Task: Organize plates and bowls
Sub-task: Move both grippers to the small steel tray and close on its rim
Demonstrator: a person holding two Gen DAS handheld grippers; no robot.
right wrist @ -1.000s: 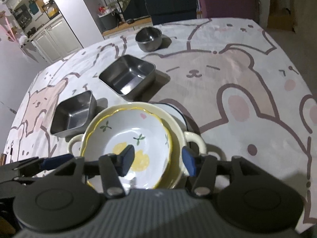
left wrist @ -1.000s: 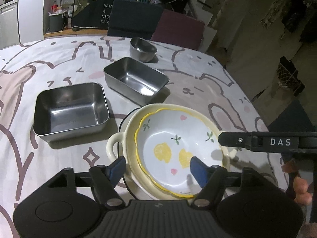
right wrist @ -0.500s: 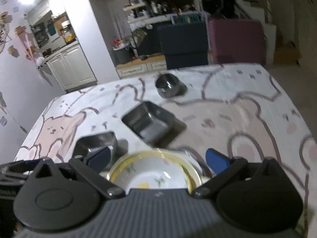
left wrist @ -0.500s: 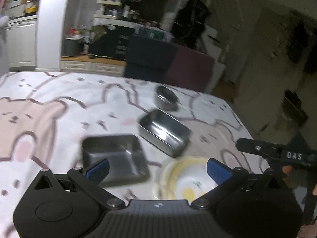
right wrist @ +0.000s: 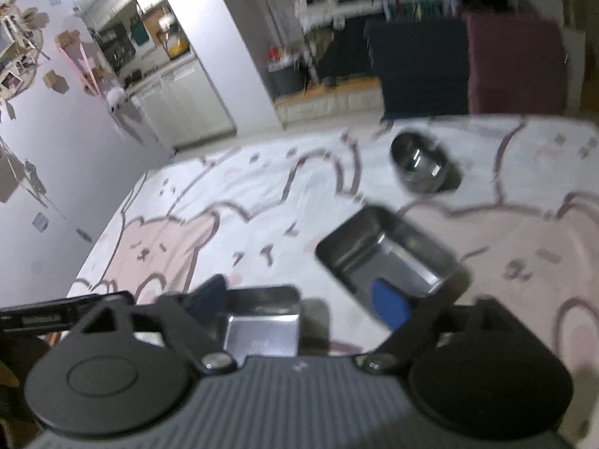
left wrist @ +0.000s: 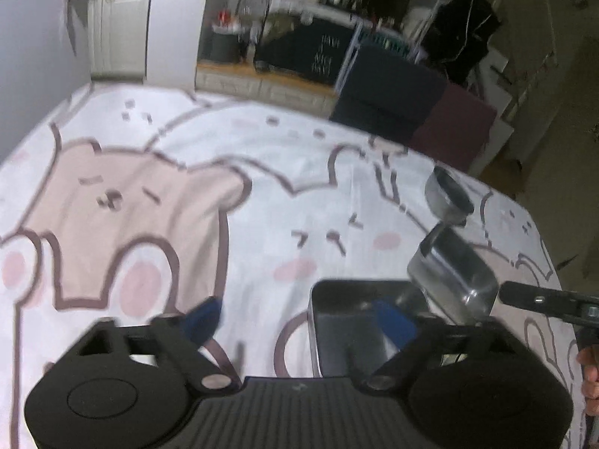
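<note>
Three steel dishes stand on the bear-print tablecloth [left wrist: 187, 194]. A square steel tray [left wrist: 348, 333] lies just ahead of my open, empty left gripper [left wrist: 299, 318]; it also shows in the right wrist view [right wrist: 262, 321]. A larger rectangular steel tray [left wrist: 453, 273] [right wrist: 389, 254] lies beyond it, and a round steel bowl [left wrist: 447, 196] [right wrist: 419, 166] stands farthest back. My right gripper [right wrist: 299, 299] is open and empty, raised above the two trays. The yellow-rimmed ceramic bowls are out of both views. Both views are motion-blurred.
The other gripper's arm shows at the right edge of the left wrist view [left wrist: 546, 301] and at the left edge of the right wrist view [right wrist: 63, 312]. Dark and maroon chairs [right wrist: 468, 63] stand past the table's far edge.
Both grippers opened wide, lifted up and back from the stacked ceramic bowls, which have dropped out of view. The left view has swung left across the cloth.
</note>
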